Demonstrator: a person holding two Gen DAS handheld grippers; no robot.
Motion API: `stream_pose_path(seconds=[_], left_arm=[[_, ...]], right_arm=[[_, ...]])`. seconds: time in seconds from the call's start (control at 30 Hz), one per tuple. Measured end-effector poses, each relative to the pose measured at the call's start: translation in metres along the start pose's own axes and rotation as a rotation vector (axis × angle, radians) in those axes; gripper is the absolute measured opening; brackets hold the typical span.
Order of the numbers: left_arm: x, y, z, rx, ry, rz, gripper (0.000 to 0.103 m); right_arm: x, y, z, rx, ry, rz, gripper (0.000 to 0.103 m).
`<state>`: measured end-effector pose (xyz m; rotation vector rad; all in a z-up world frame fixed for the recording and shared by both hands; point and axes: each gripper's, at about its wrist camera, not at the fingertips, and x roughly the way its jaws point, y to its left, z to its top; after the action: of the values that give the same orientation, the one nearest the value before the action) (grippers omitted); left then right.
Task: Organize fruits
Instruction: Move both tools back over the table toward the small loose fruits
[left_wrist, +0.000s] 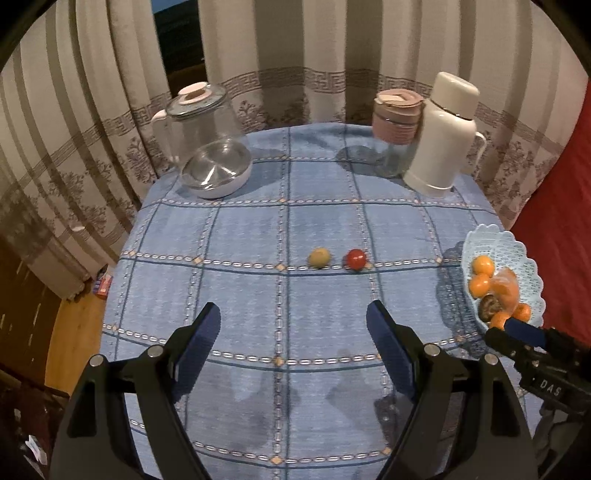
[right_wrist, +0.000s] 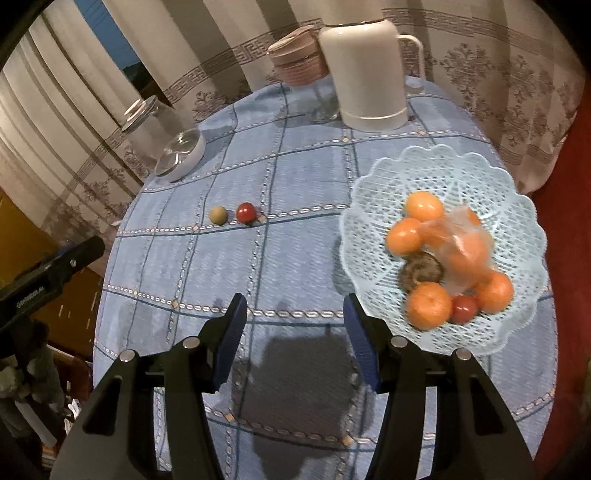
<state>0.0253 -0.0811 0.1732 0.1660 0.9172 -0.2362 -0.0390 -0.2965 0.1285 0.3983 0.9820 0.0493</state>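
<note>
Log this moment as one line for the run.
left gripper open, empty | right gripper open, empty | red fruit, yellow fruit on tablecloth | basket holds oranges

A crinkled clear plastic bag (right_wrist: 466, 251) in the pale blue lattice fruit basket (right_wrist: 424, 173) was motion-blurred and hid the orange fruit under it. The brown round item (right_wrist: 421, 272) beside it was too blurred to identify. The white thermos jug (right_wrist: 364, 70) was cut off at the right wrist view's top edge.
</note>
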Motion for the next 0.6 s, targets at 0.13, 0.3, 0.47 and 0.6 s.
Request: stream_pose_path(seconds=[0.13, 0.3, 0.47, 0.6], left_arm=[[0.006, 0.019, -0.002, -0.012, 0.019, 0.012, 0.081], [0.014, 0.041, -0.008, -0.033, 0.041, 0.028, 0.081], [0.020, 0.065, -0.012, -0.058, 0.057, 0.046, 0.081], [0.022, 0.079, -0.012, -0.076, 0.059, 0.054, 0.081]], right_arm=[[0.013, 0.012, 0.009, -0.015, 0.007, 0.002, 0.056], [0.032, 0.027, 0.025, -0.033, 0.010, 0.003, 0.056], [0.052, 0.044, 0.040, -0.058, 0.012, 0.003, 0.056], [0.070, 0.057, 0.049, -0.084, 0.022, -0.004, 0.056]])
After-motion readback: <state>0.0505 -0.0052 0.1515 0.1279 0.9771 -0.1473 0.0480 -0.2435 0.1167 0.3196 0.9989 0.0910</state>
